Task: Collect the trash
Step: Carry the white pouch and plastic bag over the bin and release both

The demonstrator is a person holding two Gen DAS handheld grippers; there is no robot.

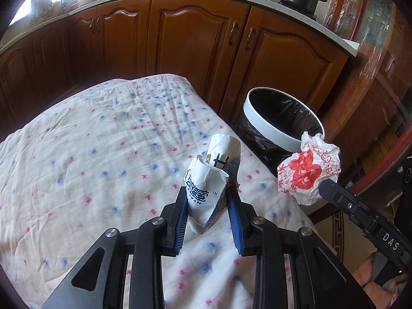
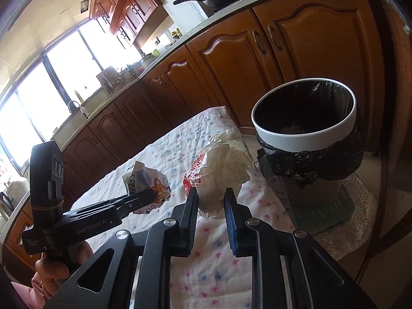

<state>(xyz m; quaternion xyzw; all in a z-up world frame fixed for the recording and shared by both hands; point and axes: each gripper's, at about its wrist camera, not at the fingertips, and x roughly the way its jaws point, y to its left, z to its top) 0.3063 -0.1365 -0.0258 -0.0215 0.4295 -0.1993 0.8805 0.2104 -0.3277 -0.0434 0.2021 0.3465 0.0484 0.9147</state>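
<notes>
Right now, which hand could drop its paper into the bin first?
Probably the right. Its tool holds the red-printed wrapper right beside the bin's white rim. The left tool holds its blue-printed wrapper farther back over the table.

Both wrist fisheyes look steeply down along their own fingers, close above the cloth-covered table (image 1: 103, 141); both include the bin (image 2: 303, 131) and cabinets (image 1: 190, 38).

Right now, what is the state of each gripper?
Left gripper: closed on the crumpled white wrapper with blue print.
Right gripper: closed on the crumpled white-and-red paper wrapper.
</notes>
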